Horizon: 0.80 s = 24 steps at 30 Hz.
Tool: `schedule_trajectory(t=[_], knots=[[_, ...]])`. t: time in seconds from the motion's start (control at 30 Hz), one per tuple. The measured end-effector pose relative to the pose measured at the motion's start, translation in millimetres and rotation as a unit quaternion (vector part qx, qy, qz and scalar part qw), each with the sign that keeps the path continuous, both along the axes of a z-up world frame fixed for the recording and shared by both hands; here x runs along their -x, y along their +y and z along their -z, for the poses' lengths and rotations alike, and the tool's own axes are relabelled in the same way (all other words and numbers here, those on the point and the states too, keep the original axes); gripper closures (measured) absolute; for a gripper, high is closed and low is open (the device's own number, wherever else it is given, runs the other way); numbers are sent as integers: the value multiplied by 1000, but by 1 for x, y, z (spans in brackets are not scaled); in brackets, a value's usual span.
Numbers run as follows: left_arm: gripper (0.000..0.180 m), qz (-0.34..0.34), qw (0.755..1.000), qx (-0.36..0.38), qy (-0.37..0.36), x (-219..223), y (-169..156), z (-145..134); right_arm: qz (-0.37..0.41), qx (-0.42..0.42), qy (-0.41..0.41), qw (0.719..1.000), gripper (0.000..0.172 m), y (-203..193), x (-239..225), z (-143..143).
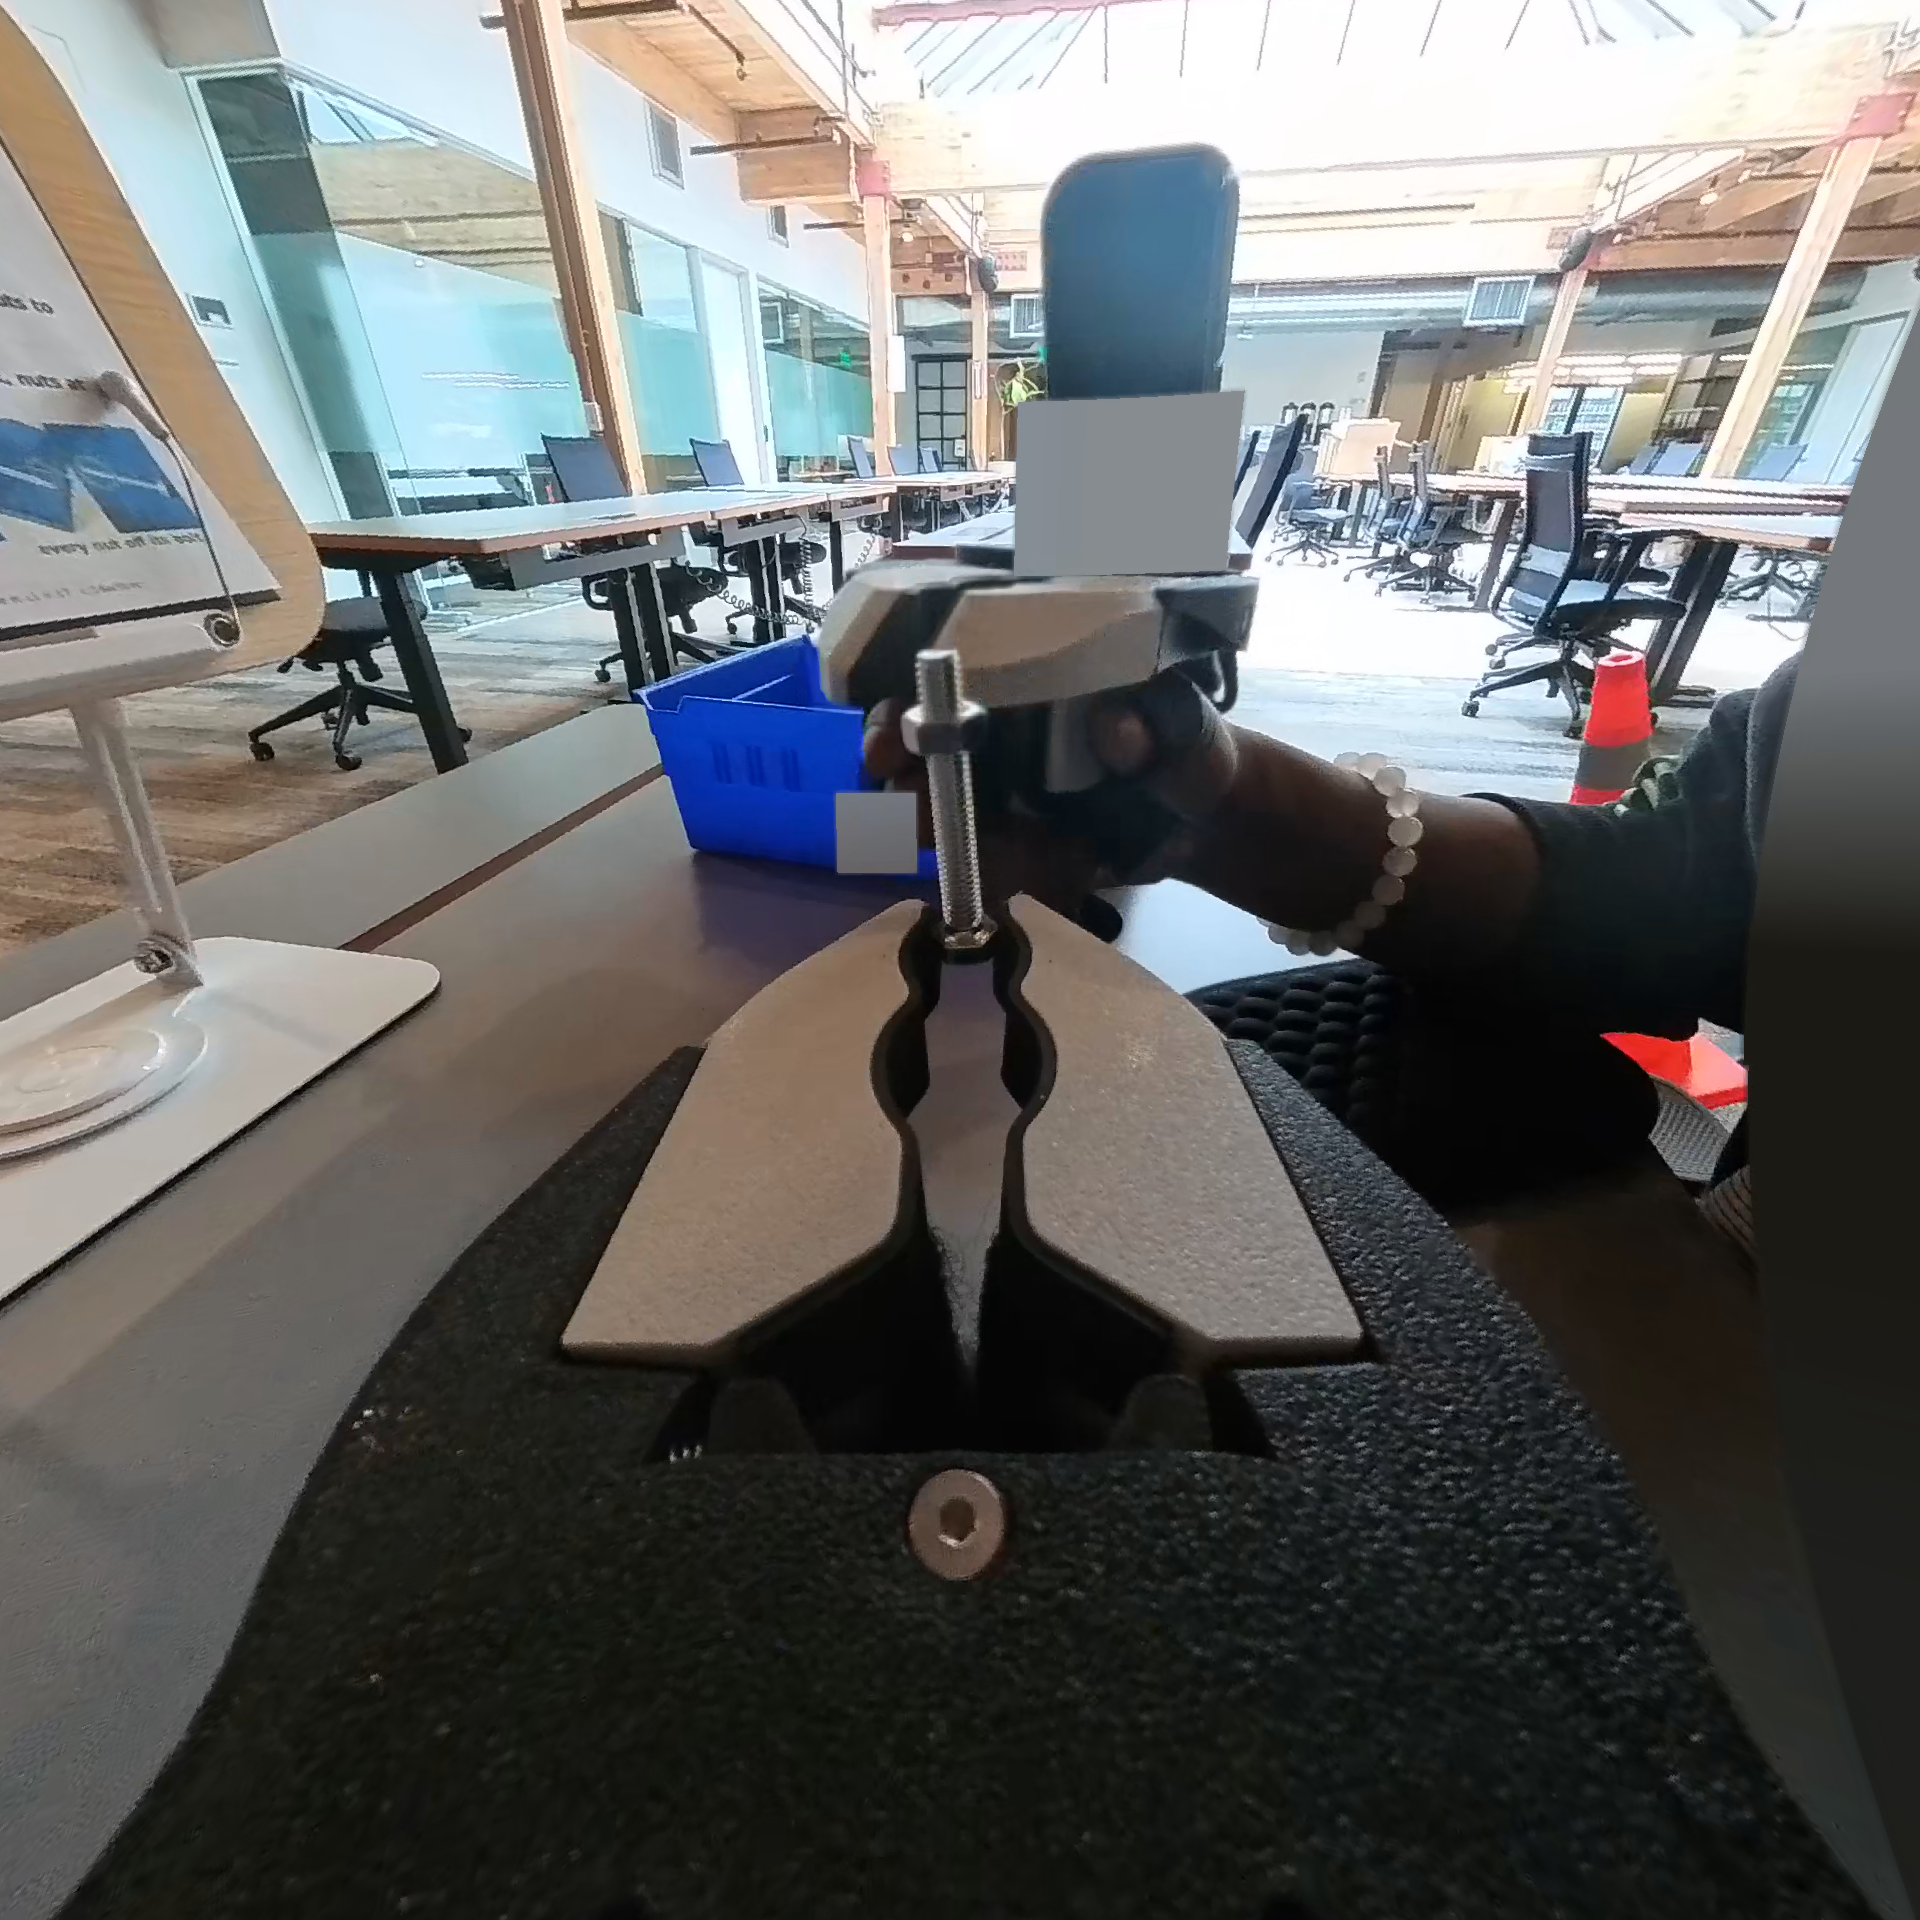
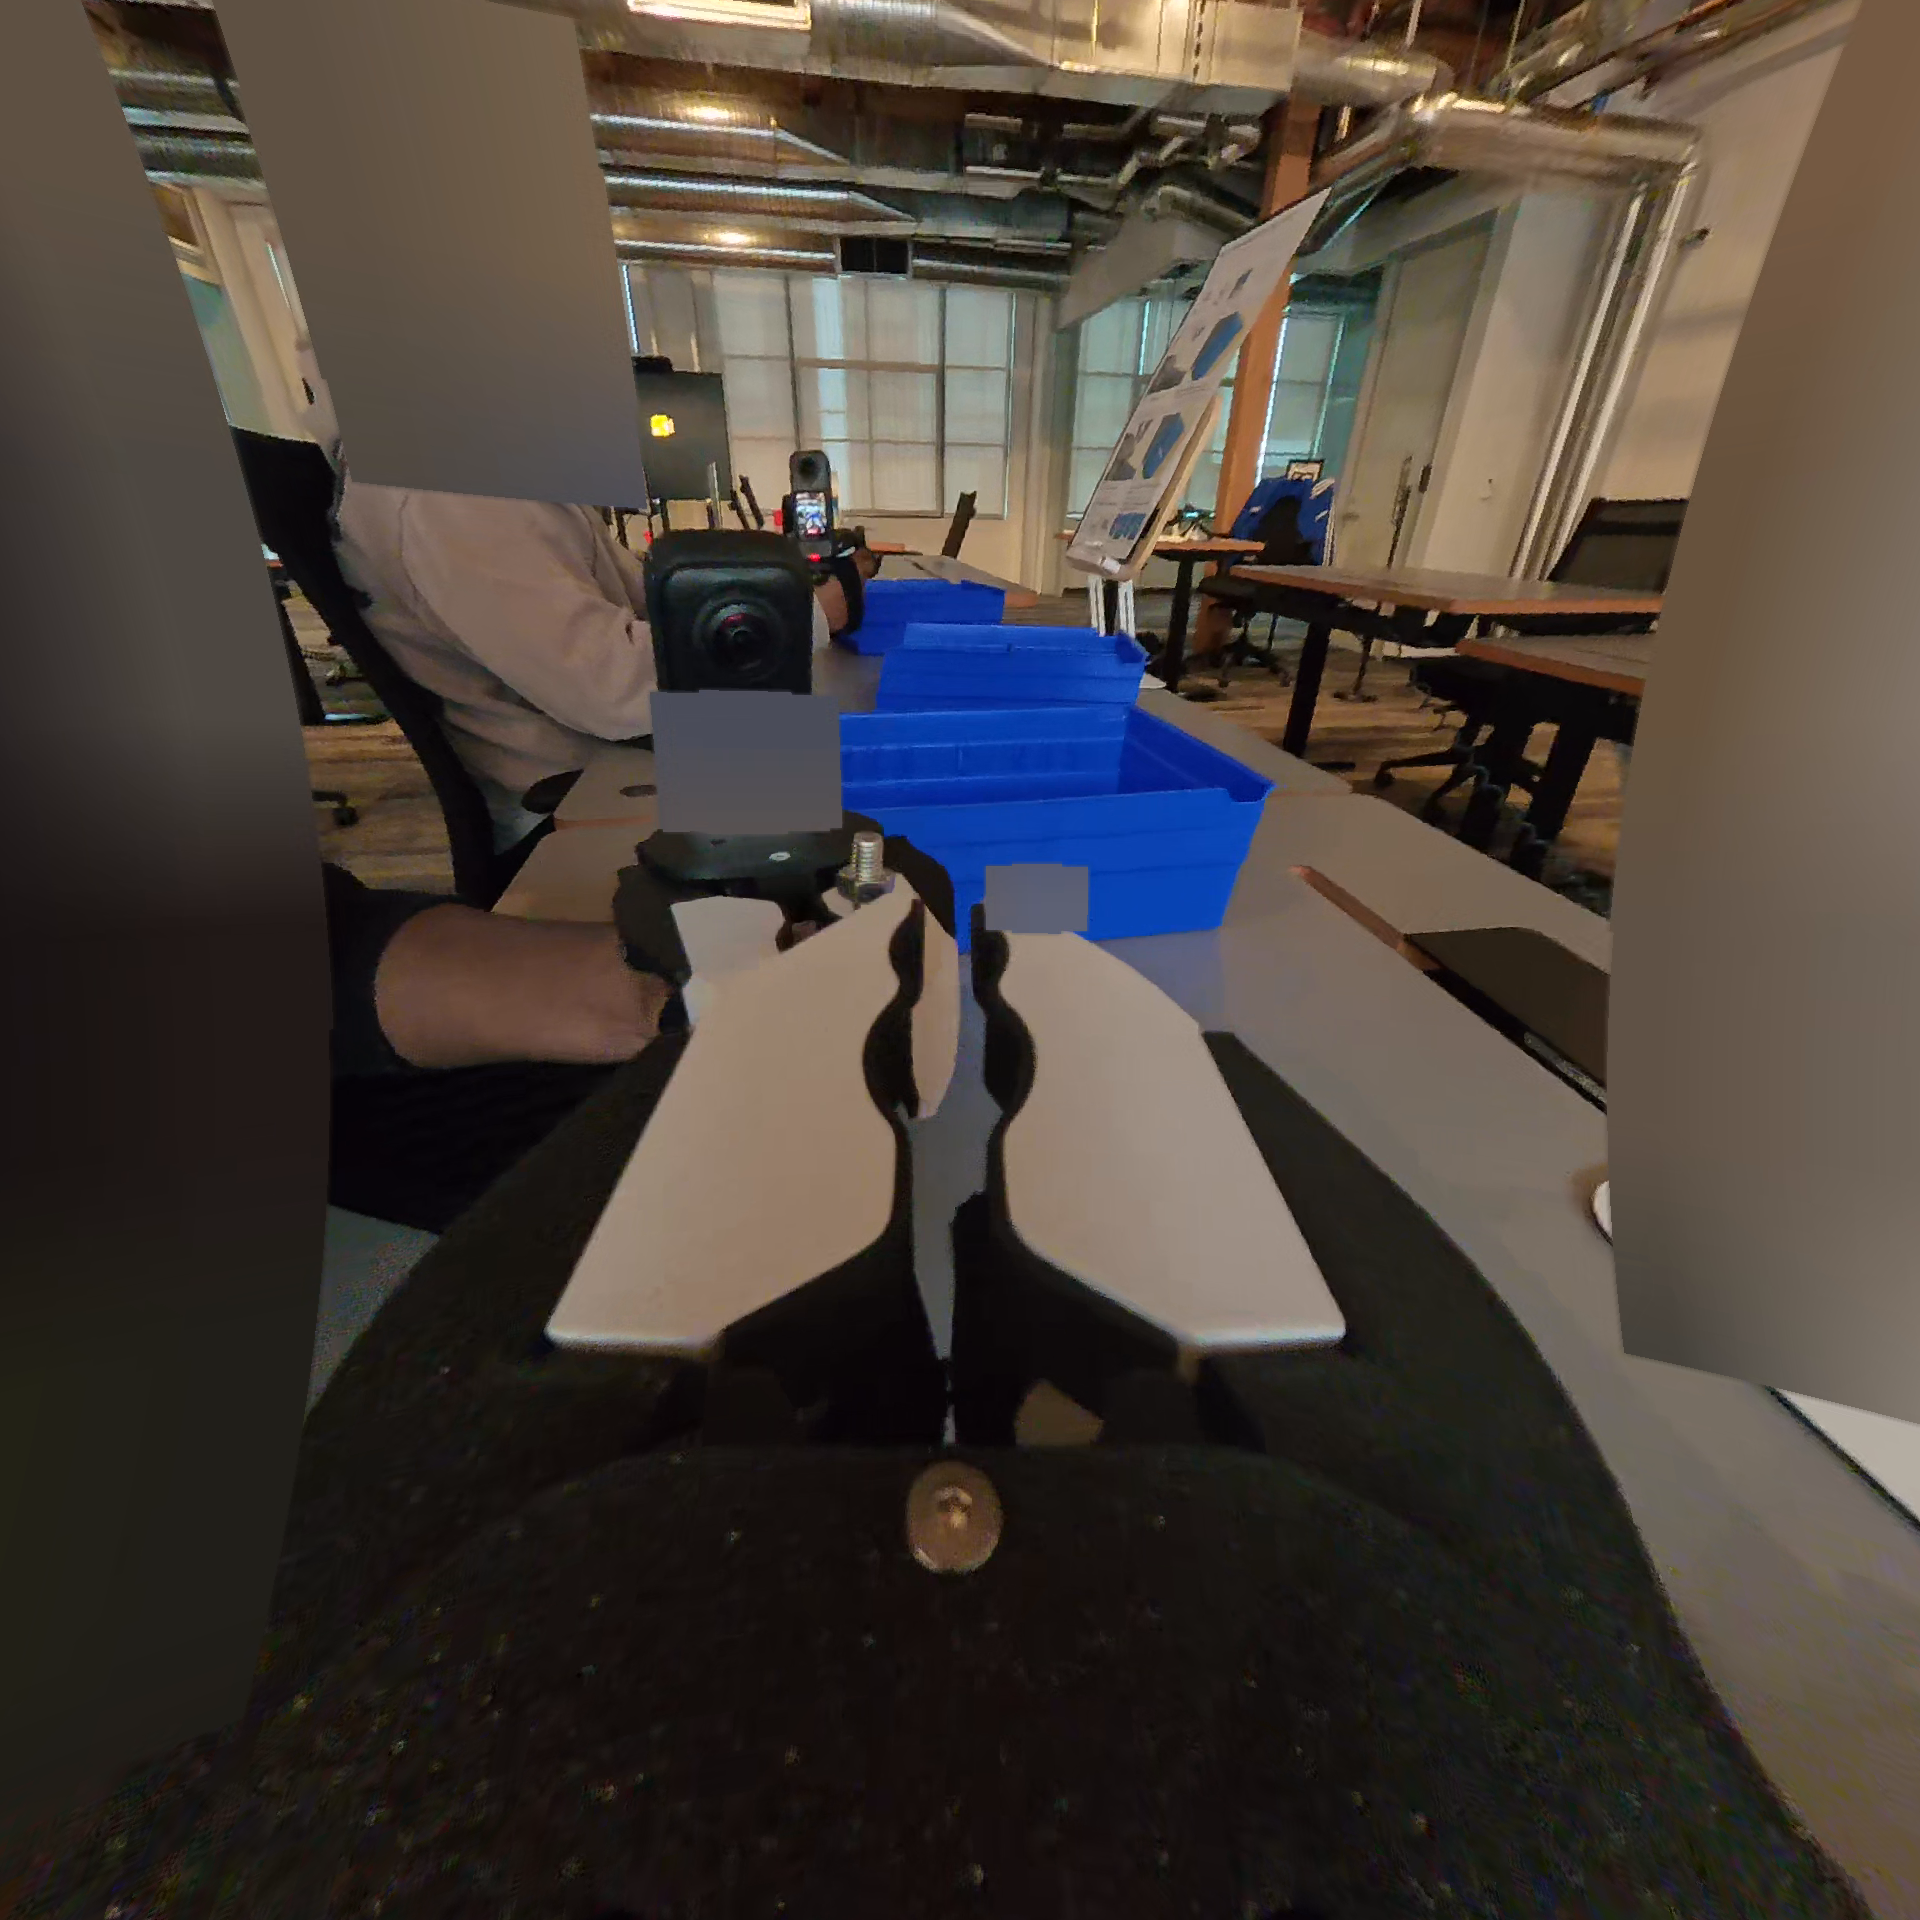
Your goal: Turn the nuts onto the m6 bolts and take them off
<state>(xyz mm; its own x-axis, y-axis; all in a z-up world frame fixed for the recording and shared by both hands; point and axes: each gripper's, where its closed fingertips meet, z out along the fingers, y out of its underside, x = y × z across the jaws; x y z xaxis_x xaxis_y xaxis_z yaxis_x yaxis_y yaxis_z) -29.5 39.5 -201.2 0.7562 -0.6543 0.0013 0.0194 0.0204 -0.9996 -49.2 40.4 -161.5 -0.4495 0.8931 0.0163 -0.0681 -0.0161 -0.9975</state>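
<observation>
The bolt (image 1: 957,821) stands upright, its head pinched in the left claw (image 1: 966,935). A nut (image 1: 941,724) sits high on its thread. The right claw (image 2: 948,940) is a little spread and pinches nothing, just beside the nut. A blue bin (image 1: 748,764) stands behind on the dark desk (image 1: 540,935). Office chairs fill the room.
</observation>
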Motion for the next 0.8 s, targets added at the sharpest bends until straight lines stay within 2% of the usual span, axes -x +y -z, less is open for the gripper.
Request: schedule_trajectory(t=[0.1,0.2,0.23,0.33,0.4,0.47,0.53,0.67,0.8], knots=[[171,-1,1000,0,2,0,0,0,-12,4,2,1000,160,-5,-1,-2],[171,0,1000,3,7,-2,1,2,-14,-1,-8,1000,136,-12,3,1],[171,1,1000,3,8,-3,1,3,-13,-2,-11,1000,133,-13,4,2],[171,1,1000,2,8,-3,0,2,-2,-3,-6,1000,142,-9,4,1],[171,0,1000,1,3,-1,0,1,5,-1,-1,1000,158,-2,2,-1],[171,-2,1000,-1,1,0,0,0,11,4,9,1000,162,3,-1,-5],[171,-3,1000,-1,3,0,0,0,2,9,11,1000,160,-1,-1,-6],[171,-2,1000,1,5,-1,1,2,-9,-5,-3,1000,138,-12,3,0],[171,-1,1000,0,5,-2,1,2,1,-3,-2,1000,138,-10,4,-1]])
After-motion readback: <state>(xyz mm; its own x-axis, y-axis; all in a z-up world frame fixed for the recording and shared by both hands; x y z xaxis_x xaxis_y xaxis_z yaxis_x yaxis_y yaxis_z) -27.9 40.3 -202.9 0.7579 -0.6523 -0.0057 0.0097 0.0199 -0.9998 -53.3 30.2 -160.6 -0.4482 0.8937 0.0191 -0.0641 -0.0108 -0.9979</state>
